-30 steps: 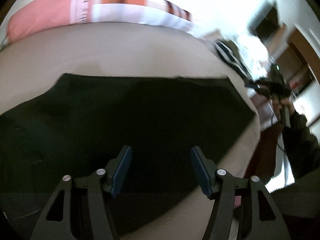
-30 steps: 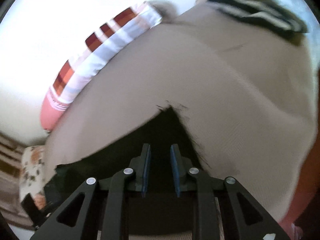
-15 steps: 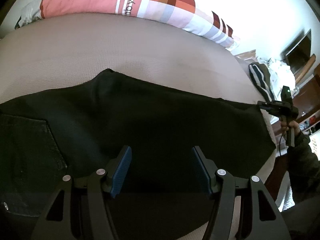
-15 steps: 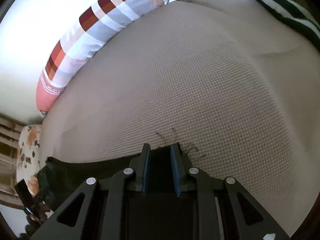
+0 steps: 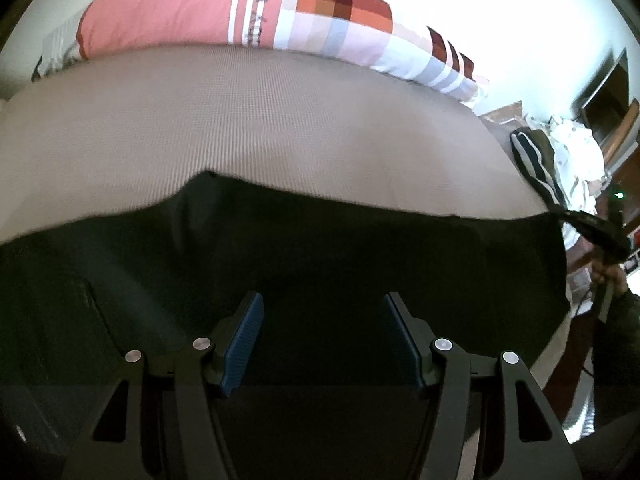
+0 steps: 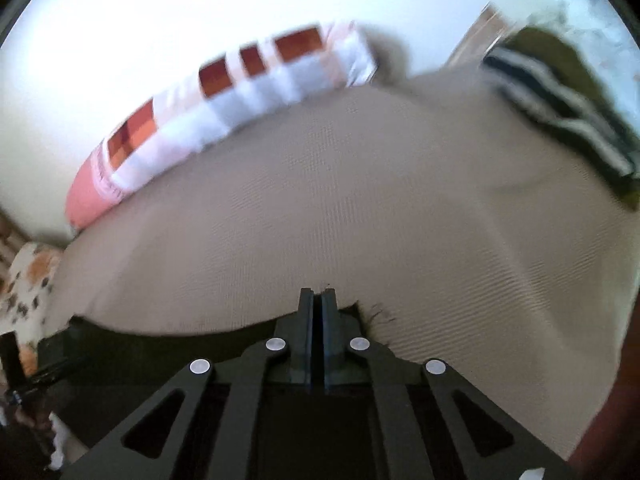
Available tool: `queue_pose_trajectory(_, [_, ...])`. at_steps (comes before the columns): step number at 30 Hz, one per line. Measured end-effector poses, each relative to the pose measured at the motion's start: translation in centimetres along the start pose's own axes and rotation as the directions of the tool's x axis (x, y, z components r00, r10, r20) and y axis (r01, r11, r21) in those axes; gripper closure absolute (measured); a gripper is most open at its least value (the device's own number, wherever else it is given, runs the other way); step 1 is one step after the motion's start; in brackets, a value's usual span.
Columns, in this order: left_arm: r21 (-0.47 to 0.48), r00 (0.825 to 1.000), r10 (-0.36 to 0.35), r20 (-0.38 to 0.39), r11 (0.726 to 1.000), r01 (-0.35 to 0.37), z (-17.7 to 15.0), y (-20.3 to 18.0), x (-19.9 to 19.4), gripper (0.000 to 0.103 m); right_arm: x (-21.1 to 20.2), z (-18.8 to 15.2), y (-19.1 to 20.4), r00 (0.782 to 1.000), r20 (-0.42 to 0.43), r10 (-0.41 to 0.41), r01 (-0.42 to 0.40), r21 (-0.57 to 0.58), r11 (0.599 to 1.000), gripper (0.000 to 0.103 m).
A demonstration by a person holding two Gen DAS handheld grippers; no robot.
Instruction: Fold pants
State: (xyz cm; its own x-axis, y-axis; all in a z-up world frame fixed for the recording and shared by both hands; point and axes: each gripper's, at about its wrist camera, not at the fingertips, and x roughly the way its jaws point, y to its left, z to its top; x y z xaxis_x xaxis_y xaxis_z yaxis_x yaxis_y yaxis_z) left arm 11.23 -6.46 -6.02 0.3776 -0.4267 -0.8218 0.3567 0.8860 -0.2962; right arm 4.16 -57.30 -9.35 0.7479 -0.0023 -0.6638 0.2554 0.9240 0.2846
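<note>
Black pants [image 5: 320,248] lie spread flat across a beige bed cover [image 5: 280,120]. My left gripper [image 5: 322,300] hovers over their middle, open, with only the flat fabric below its blue pads [image 5: 244,340]. At the pants' far right corner my right gripper [image 5: 580,220] pinches the hem, held by a person's hand [image 5: 612,280]. In the right wrist view that gripper [image 6: 317,296] has its fingers pressed together at the frayed hem [image 6: 374,312], with the black cloth [image 6: 160,344] running off to the left under it.
A long pink and checked pillow [image 5: 240,12] lies along the bed's far side by the white wall. A dark striped garment [image 6: 560,112] and white cloth [image 5: 576,148] sit at the bed's right end. Wooden furniture [image 5: 616,128] stands beyond.
The right gripper's fingers have come together at the pants' frayed hem corner, and it has lifted a little. The left gripper has shifted and rolled over the pants, staying open.
</note>
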Motion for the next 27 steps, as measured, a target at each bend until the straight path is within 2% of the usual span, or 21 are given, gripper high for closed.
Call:
queue_pose_trajectory(3, [0.009,1.0,0.005,0.015,1.0,-0.006,0.6,0.0,0.6,0.041,1.8,-0.2,-0.9,0.999,-0.031,-0.012,0.013,0.044,0.999,0.103])
queue_pose_trajectory(6, [0.01,1.0,0.028,0.003,1.0,-0.028,0.7,0.5,1.8,0.041,4.3,-0.8,-0.8,0.995,-0.083,-0.058,0.06,0.021,0.998,0.102])
queue_pose_trajectory(9, [0.029,0.998,0.054,-0.008,0.998,-0.054,0.8,0.9,2.6,0.041,5.6,-1.1,-1.6,0.988,-0.13,-0.082,0.093,0.084,0.992,0.094])
queue_pose_trajectory(10, [0.045,0.998,0.057,0.005,0.997,-0.057,0.9,1.0,2.7,0.041,5.7,-1.1,-1.8,0.985,-0.142,-0.097,0.111,0.095,0.989,0.086])
queue_pose_trajectory(13, [0.062,0.997,0.072,0.0,0.995,-0.071,1.4,0.8,3.0,0.041,4.0,-1.5,-1.9,0.984,-0.124,-0.127,0.141,0.117,0.983,0.083])
queue_pose_trajectory(16, [0.041,0.998,0.061,-0.002,0.997,-0.061,1.7,0.9,2.6,0.041,1.9,-2.2,-0.8,0.988,-0.101,-0.119,0.13,0.115,0.985,0.078])
queue_pose_trajectory(18, [0.042,0.999,0.053,0.014,0.998,-0.053,1.4,0.8,1.8,0.041,0.1,-3.2,0.3,0.992,-0.097,-0.085,0.096,0.11,0.989,0.078])
queue_pose_trajectory(21, [0.087,0.998,0.054,0.042,0.994,-0.058,0.4,0.0,0.1,0.041,-2.2,-5.3,1.8,0.991,-0.108,-0.074,0.082,0.078,0.994,0.078])
queue_pose_trajectory(26, [0.173,0.997,0.069,0.035,0.982,-0.074,-2.1,-1.0,-1.6,0.041,-4.3,-10.1,3.9,0.986,-0.156,-0.059,0.067,0.046,0.997,0.078])
queue_pose_trajectory(27, [0.184,0.997,0.07,0.031,0.98,-0.074,-2.7,-1.0,-2.0,0.041,-4.5,-10.9,4.1,0.983,-0.159,-0.087,0.094,0.038,0.995,0.078])
